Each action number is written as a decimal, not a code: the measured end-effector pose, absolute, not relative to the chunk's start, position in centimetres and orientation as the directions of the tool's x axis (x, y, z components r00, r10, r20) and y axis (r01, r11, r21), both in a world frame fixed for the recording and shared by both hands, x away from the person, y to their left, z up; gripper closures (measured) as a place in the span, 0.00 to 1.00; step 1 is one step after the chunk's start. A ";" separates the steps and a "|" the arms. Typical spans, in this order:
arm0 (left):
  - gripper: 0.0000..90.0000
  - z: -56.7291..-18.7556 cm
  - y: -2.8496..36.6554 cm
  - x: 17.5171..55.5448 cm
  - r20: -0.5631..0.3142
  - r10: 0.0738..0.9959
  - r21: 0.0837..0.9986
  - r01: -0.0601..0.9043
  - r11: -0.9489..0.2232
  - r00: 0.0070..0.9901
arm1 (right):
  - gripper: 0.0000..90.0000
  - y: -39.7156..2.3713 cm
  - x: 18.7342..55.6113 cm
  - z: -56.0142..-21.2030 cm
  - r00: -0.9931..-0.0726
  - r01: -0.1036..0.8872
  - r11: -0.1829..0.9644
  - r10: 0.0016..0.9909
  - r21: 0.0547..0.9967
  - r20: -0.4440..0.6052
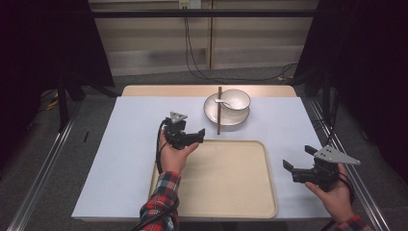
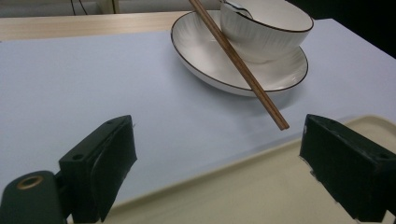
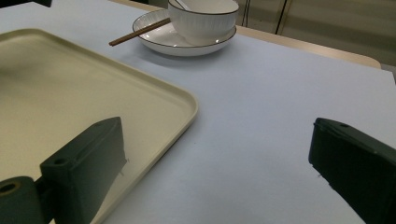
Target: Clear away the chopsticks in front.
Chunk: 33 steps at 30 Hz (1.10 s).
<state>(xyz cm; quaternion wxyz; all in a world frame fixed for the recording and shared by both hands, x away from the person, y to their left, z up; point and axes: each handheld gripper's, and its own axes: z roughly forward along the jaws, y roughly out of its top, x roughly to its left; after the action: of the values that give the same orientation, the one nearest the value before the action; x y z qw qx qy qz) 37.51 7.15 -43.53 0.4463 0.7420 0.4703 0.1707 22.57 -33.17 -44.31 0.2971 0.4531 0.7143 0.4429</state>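
Left gripper (image 1: pixel 201 134), jaws apart and holding nothing, beside the chopsticks (image 1: pixel 219 113) lying across the plate (image 1: pixel 211 113) on the bench (image 1: pixel 134 125); right gripper (image 1: pixel 297 158), jaws apart, right of the tray (image 1: pixel 226 178).

White ribbed dishes, brown chopsticks, cream tray

The bowl (image 2: pixel 266 28) and plate (image 2: pixel 210 60) are white, dark-rimmed and faintly ribbed; chopsticks (image 2: pixel 238 63) brown; tray (image 1: pixel 226 178) beside the plate cream; surface (image 1: pixel 134 139) pale blue; sleeve (image 1: pixel 161 202) red plaid.
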 end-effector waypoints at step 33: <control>0.66 -46.0 -0.5 41.4 -0.148 0.872 0.758 0.620 -0.203 0.467 | 0.06 -33.3 22.8 -44.4 -0.422 0.382 0.215 0.906 0.899 -0.038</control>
<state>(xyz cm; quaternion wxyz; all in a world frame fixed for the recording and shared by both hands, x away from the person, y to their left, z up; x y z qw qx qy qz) 41.43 -0.51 -46.00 0.3965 0.7591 0.4913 0.1589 22.78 -33.29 -44.36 0.2985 0.4472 0.7201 0.4386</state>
